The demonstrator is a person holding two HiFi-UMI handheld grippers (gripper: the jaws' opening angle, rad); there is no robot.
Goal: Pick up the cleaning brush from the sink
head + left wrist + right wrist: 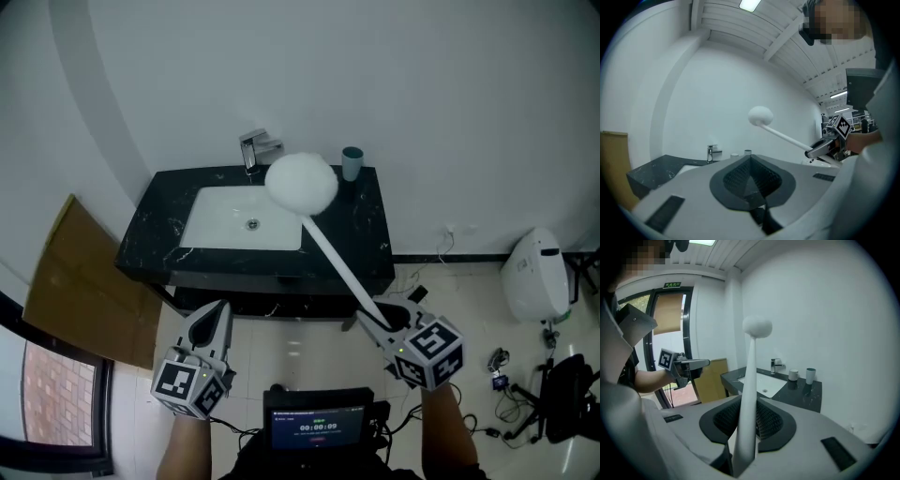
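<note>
Right gripper [378, 322] clamps brush [323, 248] by its handle end, head up, clear of sink [220, 234]: pick-up looks done. Left gripper [208, 328] closed, empty, kept aside, unneeded.

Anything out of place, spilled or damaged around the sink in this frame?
Nothing stands out. The cleaning brush is held clear of the sink, its handle clamped in the right gripper's jaws. No spill shows on the counter, and the teal cup stands upright at its back edge.
</note>
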